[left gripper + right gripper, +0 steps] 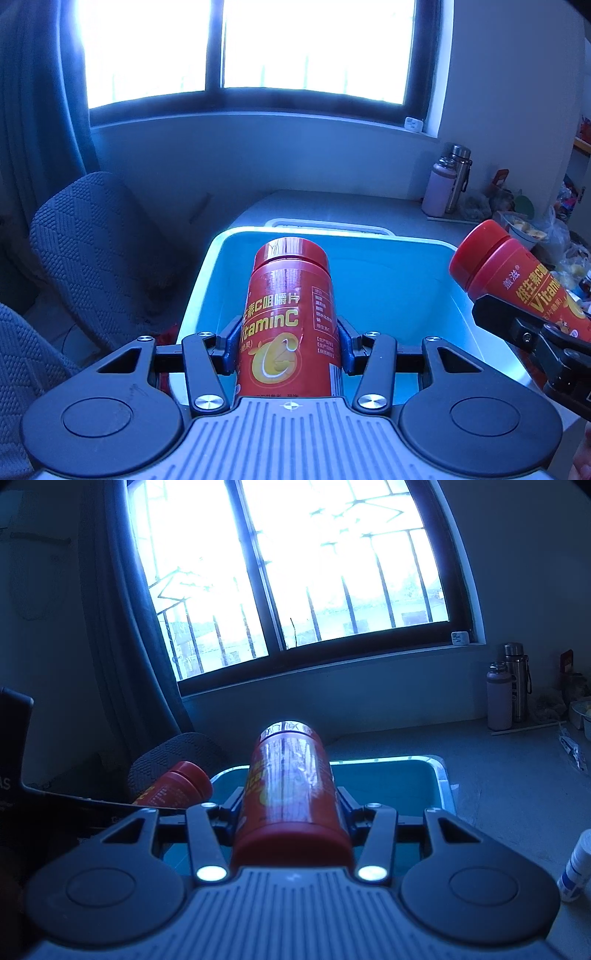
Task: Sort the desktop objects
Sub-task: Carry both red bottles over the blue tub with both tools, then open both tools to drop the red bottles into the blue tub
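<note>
My left gripper (290, 339) is shut on a red Vitamin C bottle (291, 317), cap pointing away, held above a light blue bin (391, 280). At the right edge of the left wrist view a second red Vitamin C bottle (517, 280) sits tilted in the other gripper (532, 325). In the right wrist view my right gripper (291, 812) is shut on that second bottle (291, 782), its cap toward the camera, over the bin (439, 775). The first bottle (173, 786) shows at the left there, in the other gripper's fingers.
A grey desktop (509, 786) stretches right of the bin. Two flasks (448, 181) stand at the back by the wall, with cluttered bags and a bowl at the far right. A white bottle (578, 867) stands at the near right. A textured chair (88, 236) sits left.
</note>
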Motion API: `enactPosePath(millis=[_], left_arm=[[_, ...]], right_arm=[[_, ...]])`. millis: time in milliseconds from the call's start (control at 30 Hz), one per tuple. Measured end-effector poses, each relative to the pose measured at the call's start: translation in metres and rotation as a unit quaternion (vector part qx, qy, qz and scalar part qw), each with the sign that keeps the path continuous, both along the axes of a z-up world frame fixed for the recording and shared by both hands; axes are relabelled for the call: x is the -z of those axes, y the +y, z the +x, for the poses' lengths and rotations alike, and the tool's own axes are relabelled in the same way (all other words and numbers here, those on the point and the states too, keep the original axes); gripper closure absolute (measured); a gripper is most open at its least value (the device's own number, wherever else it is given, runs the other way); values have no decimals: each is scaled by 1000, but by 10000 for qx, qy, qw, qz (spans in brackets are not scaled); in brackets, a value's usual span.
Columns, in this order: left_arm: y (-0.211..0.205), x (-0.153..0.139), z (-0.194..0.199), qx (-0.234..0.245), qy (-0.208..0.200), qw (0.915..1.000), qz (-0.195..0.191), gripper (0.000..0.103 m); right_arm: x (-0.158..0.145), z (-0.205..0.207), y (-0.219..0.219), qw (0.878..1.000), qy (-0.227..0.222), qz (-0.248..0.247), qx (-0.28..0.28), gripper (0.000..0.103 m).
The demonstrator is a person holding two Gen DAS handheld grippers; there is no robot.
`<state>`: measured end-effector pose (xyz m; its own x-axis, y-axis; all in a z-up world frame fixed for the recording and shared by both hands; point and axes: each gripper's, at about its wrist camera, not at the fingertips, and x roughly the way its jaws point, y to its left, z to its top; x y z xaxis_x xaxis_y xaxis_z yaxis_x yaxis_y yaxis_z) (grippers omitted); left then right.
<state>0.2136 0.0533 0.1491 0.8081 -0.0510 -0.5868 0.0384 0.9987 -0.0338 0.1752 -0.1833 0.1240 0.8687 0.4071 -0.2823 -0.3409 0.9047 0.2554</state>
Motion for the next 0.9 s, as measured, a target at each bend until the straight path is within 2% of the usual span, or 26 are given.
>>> enactPosePath(millis=[600,700,733,767,800,900], left_arm=[[-2,34,75,-209,544,9983,28,52],[-1,39,80,-285,610,9977,94,46],[0,39,81,-311,599,9976,132,35],[0,38,81,-336,584,9976,167,30],[0,37,82,-350,542,9977,188,23],[1,32,80,-342,473,9980,235,21]], right_arm=[[21,69,1,9977,653,-143,-82,53],[19,71,2,9975,689,-156,-99,48],[18,71,3,9976,668,-184,-90,42],[17,71,3,9976,650,-205,-77,35],[16,71,3,9977,633,-223,-62,33],[17,70,2,9977,661,-162,-37,30]])
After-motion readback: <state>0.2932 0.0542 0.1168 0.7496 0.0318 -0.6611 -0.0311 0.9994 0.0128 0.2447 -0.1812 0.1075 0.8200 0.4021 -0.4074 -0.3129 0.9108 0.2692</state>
